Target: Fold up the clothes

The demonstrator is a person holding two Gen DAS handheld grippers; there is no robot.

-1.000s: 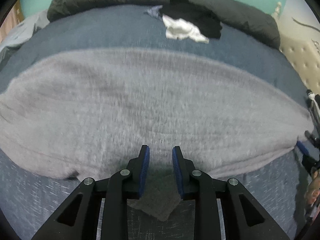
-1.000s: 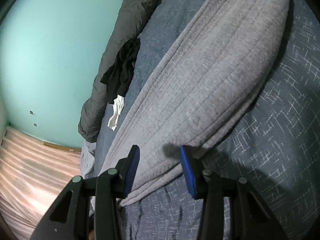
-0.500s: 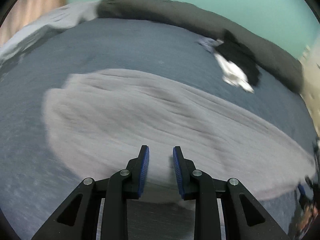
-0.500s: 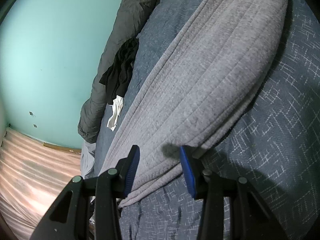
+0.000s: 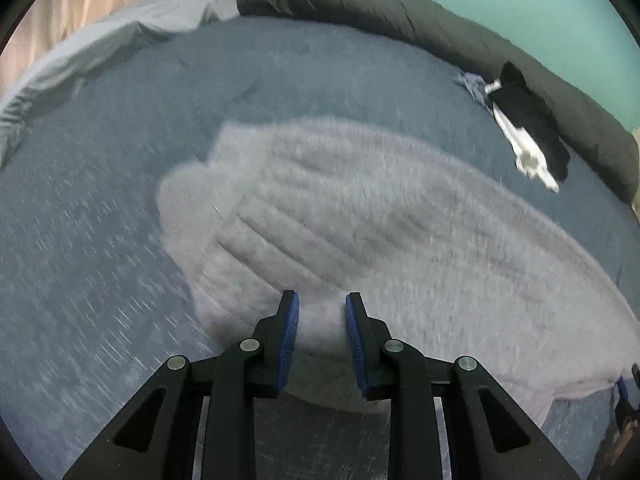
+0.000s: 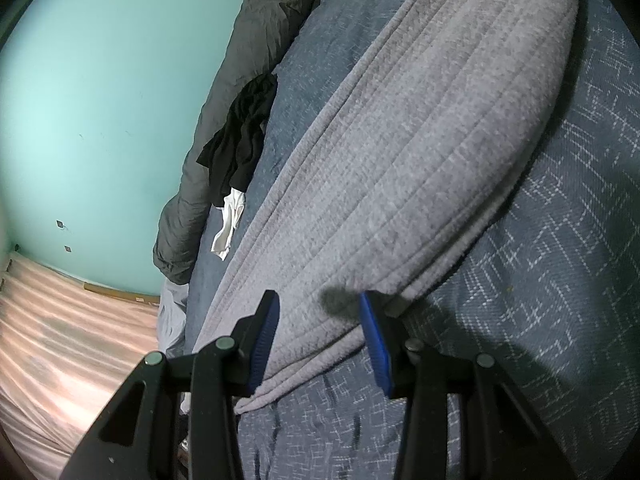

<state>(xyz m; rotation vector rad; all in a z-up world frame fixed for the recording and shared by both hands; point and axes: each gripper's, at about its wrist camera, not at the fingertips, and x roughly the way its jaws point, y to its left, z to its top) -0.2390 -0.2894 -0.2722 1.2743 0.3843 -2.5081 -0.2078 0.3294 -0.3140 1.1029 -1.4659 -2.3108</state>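
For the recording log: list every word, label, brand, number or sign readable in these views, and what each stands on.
None can be read. The grey garment, the blue bedspread, the black clothes and the teal wall show no print; no tag or label is visible, and the left wrist view is motion-blurred.

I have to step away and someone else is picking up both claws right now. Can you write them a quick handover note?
Left claw: open, holding nothing, low over the near edge of the grey fleece garment.
Right claw: open, fingers straddling the garment's near edge, not gripping it.
The grey garment lies as a long, layered strip across the blue bedspread, so it looks already folded lengthwise. A black garment and a white garment lie bunched against the dark duvet by the wall, unfolded.
Left: probably fold the grey strip shorter, then do the black and white pieces.
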